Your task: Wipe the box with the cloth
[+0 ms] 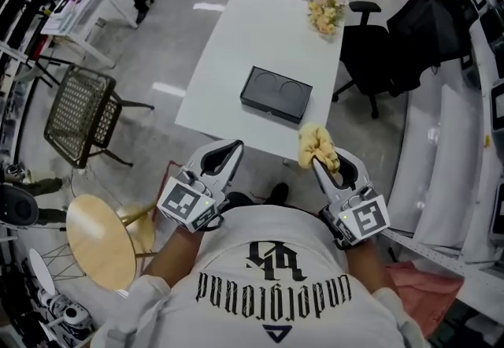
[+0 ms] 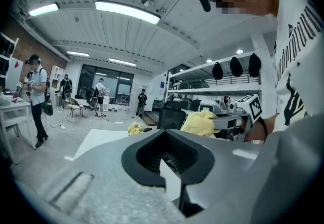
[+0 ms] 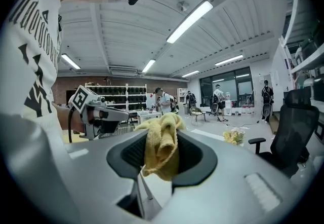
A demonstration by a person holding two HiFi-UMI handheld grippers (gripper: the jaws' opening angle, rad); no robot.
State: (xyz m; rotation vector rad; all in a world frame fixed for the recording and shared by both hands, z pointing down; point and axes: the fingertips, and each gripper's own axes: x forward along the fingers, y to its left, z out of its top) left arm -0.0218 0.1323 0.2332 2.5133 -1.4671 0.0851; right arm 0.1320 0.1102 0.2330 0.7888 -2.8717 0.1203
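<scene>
A white table [image 1: 228,47] bears flowers [image 1: 326,12] at its far right corner; an office chair [image 1: 378,63] stands just beside its right edge. Left of it stand a mesh chair [image 1: 79,112] and, nearer, a round stool [image 1: 96,240].

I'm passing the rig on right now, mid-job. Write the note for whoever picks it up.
Left gripper: shut, nothing between its jaws, held just short of the white table.
Right gripper: shut on the yellow cloth, which is bunched at the jaw tips, by the table's near edge.
Black box: flat on the near half of the table, neither gripper touching it. Flowers lie at the far corner.
Done: cloth is in the grip.
Left: carry the cloth to the box and wipe it; the free left gripper could probably steady the box.
</scene>
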